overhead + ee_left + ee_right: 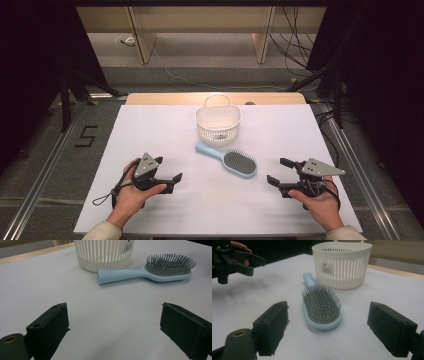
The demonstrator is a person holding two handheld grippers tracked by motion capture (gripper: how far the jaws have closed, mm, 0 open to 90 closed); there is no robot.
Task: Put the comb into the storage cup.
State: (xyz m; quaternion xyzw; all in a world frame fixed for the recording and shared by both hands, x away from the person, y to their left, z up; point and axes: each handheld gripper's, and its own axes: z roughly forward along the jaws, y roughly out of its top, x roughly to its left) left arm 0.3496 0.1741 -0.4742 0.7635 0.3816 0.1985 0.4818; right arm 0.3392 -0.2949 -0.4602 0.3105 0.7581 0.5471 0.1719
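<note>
A light blue hairbrush [227,159] with grey bristles lies flat in the middle of the white table, bristles up, its handle toward a white slotted basket [218,125] just behind it. The basket stands upright and looks empty. My left gripper [168,168] rests at the front left, open, holding nothing, with the brush [150,272] and basket [105,255] ahead of it. Front right, my right gripper [276,170] is also open, and its jaws frame the brush head [322,307] from a short distance without touching it. The basket [342,265] stands beyond.
The white sheet [150,130] covers the table, with a wooden strip [165,98] along the far edge. Dark stands and cables sit on the floor to both sides. In the right gripper view the left gripper [258,266] and a hand show at the upper left.
</note>
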